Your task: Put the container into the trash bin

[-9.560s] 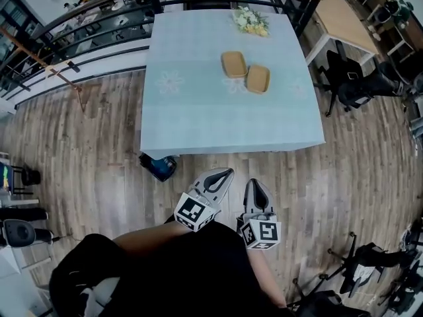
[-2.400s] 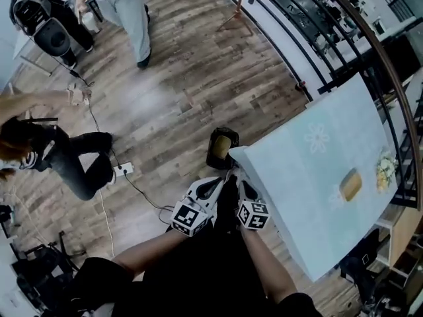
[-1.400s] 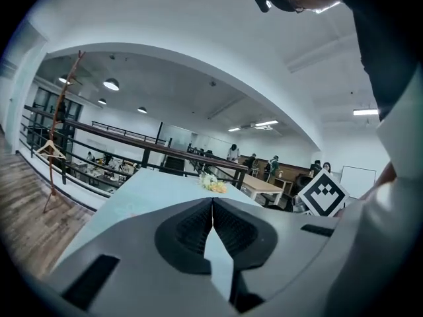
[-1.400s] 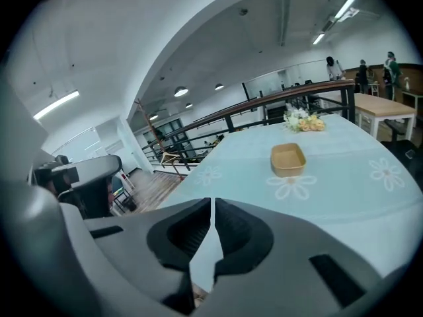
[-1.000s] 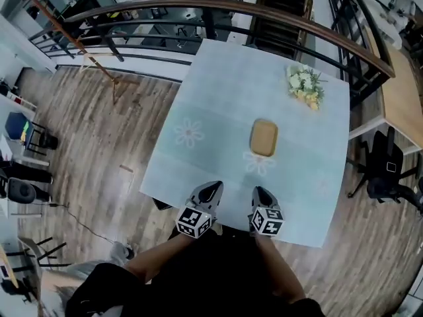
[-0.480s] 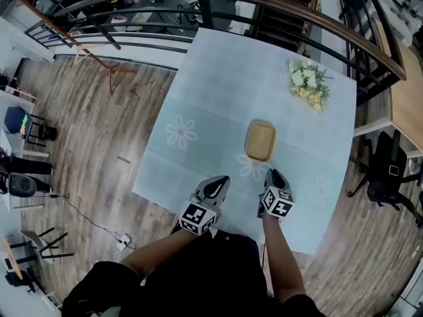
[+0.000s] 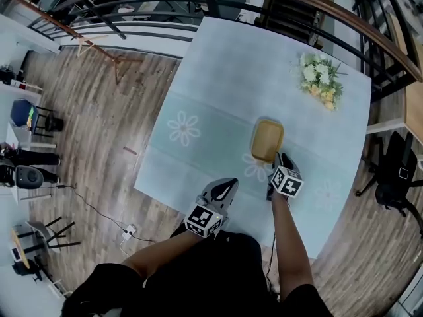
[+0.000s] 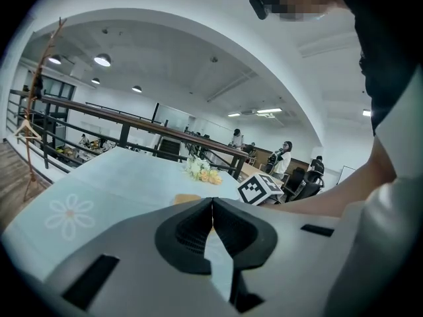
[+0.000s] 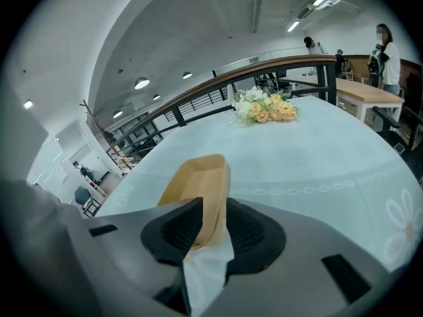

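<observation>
Right gripper view shows us our right hand-held gripper (image 9: 213, 207) with its jaws opening, spread on either side of the near end wall of the shallow tan rectangular container (image 9: 198, 177). The container lies straight ahead of that gripper on the desk with the pale blue cloth (image 9: 317, 157). Beyond the container lies a bunch of white and yellow flowers (image 9: 264, 111). Our left hand-held gripper (image 8: 212, 207) has its jaws pressed together on nothing, and the container is ahead of it to the right.

1 container (image 7: 267, 140), 1 bouquet (image 7: 320, 79), 2 grippers (image 7: 227, 183) (image 7: 280, 156)
</observation>
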Demonstrator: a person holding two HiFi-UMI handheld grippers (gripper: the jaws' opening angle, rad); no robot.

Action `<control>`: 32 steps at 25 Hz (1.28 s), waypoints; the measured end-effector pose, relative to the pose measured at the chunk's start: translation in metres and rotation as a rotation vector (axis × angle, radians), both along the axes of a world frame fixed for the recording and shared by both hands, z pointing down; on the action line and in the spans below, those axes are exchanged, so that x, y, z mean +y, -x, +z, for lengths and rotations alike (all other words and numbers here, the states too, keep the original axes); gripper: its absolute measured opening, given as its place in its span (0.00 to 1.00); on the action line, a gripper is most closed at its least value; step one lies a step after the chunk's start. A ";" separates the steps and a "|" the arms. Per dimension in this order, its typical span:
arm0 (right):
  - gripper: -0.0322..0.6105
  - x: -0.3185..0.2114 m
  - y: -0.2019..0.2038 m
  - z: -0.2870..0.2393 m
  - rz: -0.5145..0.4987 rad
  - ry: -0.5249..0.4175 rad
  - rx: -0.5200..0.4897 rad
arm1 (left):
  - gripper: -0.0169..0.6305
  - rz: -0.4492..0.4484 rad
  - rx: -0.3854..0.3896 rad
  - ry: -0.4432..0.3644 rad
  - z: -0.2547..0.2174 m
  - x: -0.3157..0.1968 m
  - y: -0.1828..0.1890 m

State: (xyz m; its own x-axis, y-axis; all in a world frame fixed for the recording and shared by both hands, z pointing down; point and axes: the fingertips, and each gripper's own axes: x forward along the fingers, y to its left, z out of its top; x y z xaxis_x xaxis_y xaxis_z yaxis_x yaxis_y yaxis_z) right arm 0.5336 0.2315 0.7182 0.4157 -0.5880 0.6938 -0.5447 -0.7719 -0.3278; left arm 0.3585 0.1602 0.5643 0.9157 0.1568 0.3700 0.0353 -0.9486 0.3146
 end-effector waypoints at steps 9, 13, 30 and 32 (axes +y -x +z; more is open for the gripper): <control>0.14 -0.007 -0.008 0.032 -0.048 0.058 -0.015 | 0.05 -0.063 -0.015 0.004 0.008 -0.007 0.010; 0.12 -0.008 -0.003 0.027 -0.046 0.026 -0.004 | 0.05 -0.052 -0.024 -0.004 0.011 0.000 0.016; 0.12 -0.007 0.118 -0.029 -0.124 -0.025 0.026 | 0.05 -0.137 0.021 0.004 -0.004 -0.025 0.111; 0.12 -0.006 0.139 -0.034 -0.141 -0.021 0.023 | 0.05 -0.164 0.035 0.003 -0.006 -0.032 0.129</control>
State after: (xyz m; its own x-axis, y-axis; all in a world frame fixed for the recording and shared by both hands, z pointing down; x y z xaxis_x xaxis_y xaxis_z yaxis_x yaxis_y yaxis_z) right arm 0.3951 0.2257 0.6839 0.3431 -0.6560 0.6722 -0.6548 -0.6801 -0.3295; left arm 0.2293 0.1284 0.5581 0.9414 0.0053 0.3372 -0.1087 -0.9417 0.3183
